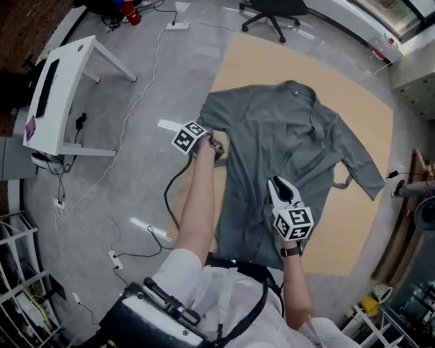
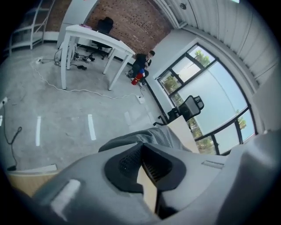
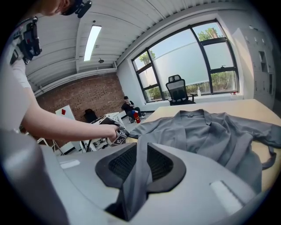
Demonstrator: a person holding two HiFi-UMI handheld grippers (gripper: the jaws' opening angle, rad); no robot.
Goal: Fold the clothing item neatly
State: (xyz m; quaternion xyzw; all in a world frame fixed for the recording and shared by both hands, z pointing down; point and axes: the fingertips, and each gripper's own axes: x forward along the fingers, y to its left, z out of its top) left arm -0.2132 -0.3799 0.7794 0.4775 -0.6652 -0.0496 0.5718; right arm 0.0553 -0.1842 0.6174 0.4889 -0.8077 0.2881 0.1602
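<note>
A grey collared garment (image 1: 285, 129) lies spread open on a tan board (image 1: 367, 204) on the floor, collar at the far end. My left gripper (image 1: 216, 145) is at the garment's left edge, by the sleeve. In the left gripper view its jaws (image 2: 141, 147) are shut, their tips pinching the rim of the grey cloth (image 2: 149, 137). My right gripper (image 1: 277, 185) is over the garment's lower middle. A strip of grey cloth (image 3: 137, 176) runs between its jaws (image 3: 141, 145), which are shut on it. The right gripper view also shows the left gripper (image 3: 116, 132) at the sleeve end.
A white desk (image 1: 61, 95) stands on the concrete floor to the left, with cables (image 1: 136, 102) trailing past it. An office chair (image 1: 272, 10) is beyond the board's far end. Shelving (image 1: 17, 272) is at the near left. A person (image 2: 142, 63) sits by the brick wall.
</note>
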